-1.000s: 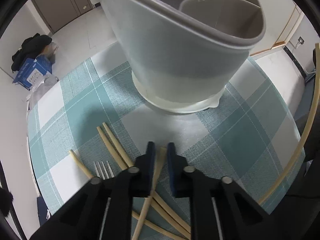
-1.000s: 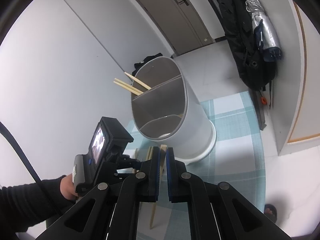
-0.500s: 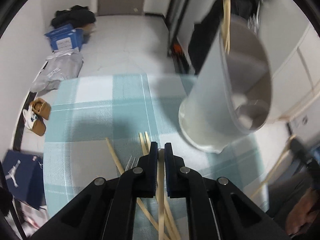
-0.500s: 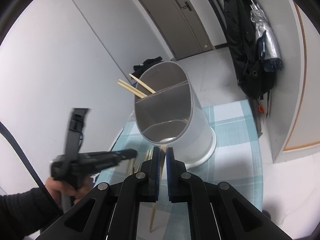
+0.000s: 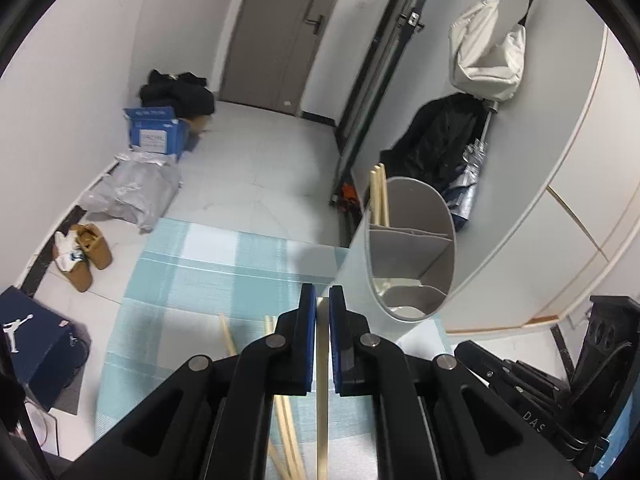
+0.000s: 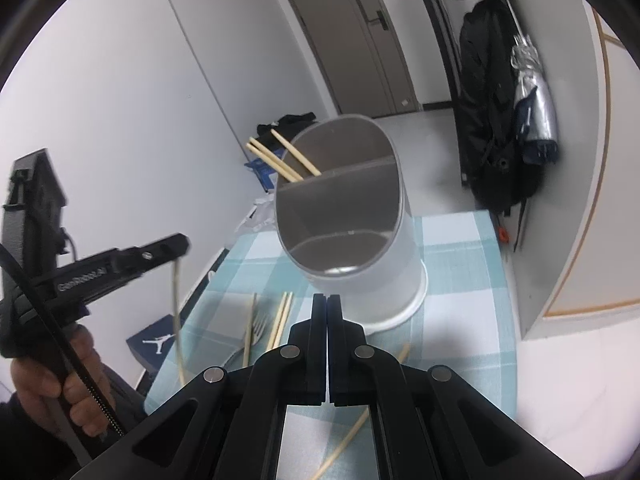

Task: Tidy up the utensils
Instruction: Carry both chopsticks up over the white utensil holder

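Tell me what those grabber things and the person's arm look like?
Each hand-held gripper is black plastic with two long fingers, blue pads and round silver screws. The left hand-held gripper has white lettering on its side and a black cable. The person's sleeve is dark.

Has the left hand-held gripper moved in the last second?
Yes. In the right wrist view the left hand-held gripper, shut on a chopstick, has risen from the tablecloth toward the holder's rim height.

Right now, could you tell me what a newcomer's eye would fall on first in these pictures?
The tall grey utensil holder on the checked tablecloth, chopsticks poking from its rear compartment. Then the left gripper, raised at the left, clamping one chopstick that hangs down. More chopsticks and a fork lie loose before the holder.
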Demonstrator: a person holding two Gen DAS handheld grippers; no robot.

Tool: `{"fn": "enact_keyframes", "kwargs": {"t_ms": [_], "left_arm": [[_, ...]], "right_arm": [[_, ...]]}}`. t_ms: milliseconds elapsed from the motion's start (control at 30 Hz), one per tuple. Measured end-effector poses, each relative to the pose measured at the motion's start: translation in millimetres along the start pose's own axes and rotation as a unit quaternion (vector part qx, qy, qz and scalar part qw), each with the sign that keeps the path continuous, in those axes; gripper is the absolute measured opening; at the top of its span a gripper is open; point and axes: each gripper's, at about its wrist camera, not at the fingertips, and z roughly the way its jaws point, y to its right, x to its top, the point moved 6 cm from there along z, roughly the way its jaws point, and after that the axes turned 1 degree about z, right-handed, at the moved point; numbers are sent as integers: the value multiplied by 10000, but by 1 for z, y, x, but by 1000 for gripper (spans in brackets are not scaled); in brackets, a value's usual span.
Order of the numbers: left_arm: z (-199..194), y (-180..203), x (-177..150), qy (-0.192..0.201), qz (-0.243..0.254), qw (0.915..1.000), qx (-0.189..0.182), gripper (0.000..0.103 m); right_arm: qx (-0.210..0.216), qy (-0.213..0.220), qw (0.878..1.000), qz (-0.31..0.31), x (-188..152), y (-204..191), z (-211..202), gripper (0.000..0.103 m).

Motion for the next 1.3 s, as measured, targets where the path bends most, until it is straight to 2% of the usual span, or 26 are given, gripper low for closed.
{"fn": "enact_keyframes", "kwargs": {"t_ms": [100,200,267,300,333,500,600,767,800,833,900,1100,1233,1300], "left_arm": [[-13,-5,-7,55,-24,9998,203,3],[-15,-16,-12,-44,-390,9991,125,3],[-17,-20,-13,-67,-588,9982,96,3],[-18,-22,-13,-50,-660,9978,106,3],[-17,-25,-13,-44,-717,9974,67,3],[-17,-34,-10,69,-884,9961,0,3],[-18,-38,-9,143,-877,9960,36,3],[-19,-46,-8,174,-975,9951,46,3],[-20,-48,-8,189,-998,9948,47,3],[-21,-49,-7,205,-1012,9946,63,3],[-23,-51,-5,238,-1028,9944,89,3],[-26,-45,-4,284,-913,9952,181,3],[-29,-32,-3,322,-713,9968,180,3],[-29,-27,-2,272,-707,9971,101,3]], "right_arm": [[-86,-166,9996,217,-8,9,3,3],[-265,-397,9981,386,-16,26,8,4],[-417,-560,9959,582,-21,41,13,17],[-472,-647,9945,676,-24,48,16,30],[-488,-735,9932,764,-28,54,20,36],[-552,-1399,9834,1017,-50,72,54,36],[-637,-1534,9817,929,-50,72,71,36],[-1122,-1515,9812,403,-42,60,93,33],[-1271,-1497,9802,274,-42,58,94,26],[-1450,-1503,9779,120,-43,56,95,11],[-1539,-1503,9766,30,-45,55,95,6],[-1328,-1314,9822,180,-46,56,79,5],[-903,-760,9924,341,-29,43,45,5],[-589,-350,9971,330,-20,31,21,5]]}}
